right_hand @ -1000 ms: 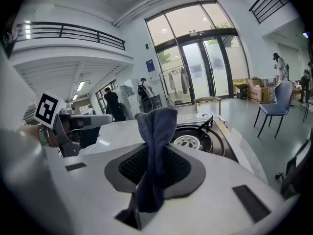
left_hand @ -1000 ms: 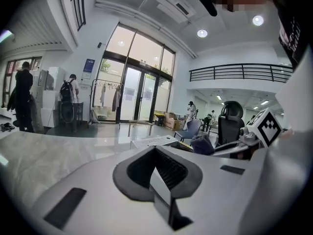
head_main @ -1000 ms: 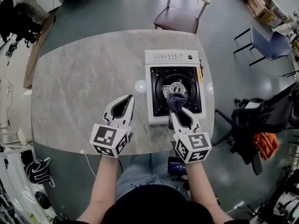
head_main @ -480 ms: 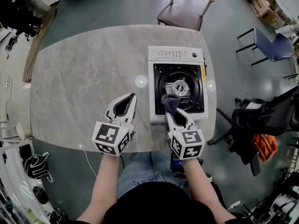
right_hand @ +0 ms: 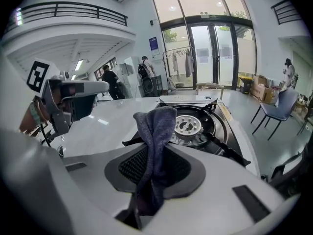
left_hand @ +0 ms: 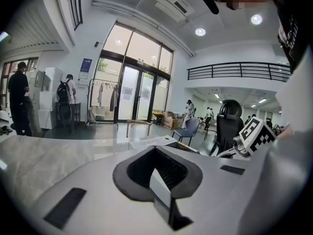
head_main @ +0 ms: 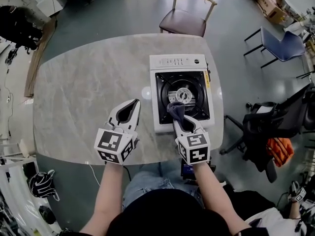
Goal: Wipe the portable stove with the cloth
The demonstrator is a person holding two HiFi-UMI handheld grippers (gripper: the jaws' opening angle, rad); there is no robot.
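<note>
The white portable stove (head_main: pixel 180 63) with a black burner top lies on the marble table (head_main: pixel 88 82), right of centre. My right gripper (head_main: pixel 177 117) is shut on a dark blue-grey cloth (head_main: pixel 175 109), and the cloth's bunched end hangs over the stove's near left part. In the right gripper view the cloth (right_hand: pixel 154 131) stands up between the jaws in front of the round burner (right_hand: pixel 188 125). My left gripper (head_main: pixel 132 104) rests over bare table left of the stove, jaws together, holding nothing. In the left gripper view the stove (left_hand: pixel 157 142) shows just beyond the jaws.
A wooden chair (head_main: pixel 187 14) stands past the table's far edge. A blue chair (head_main: pixel 280 43) and a black office chair with clothes (head_main: pixel 268 132) are on the right. The table's near edge runs just under both grippers.
The right gripper has drawn the cloth toward the stove's near left side, off the burner's centre. The left gripper has stayed put.
</note>
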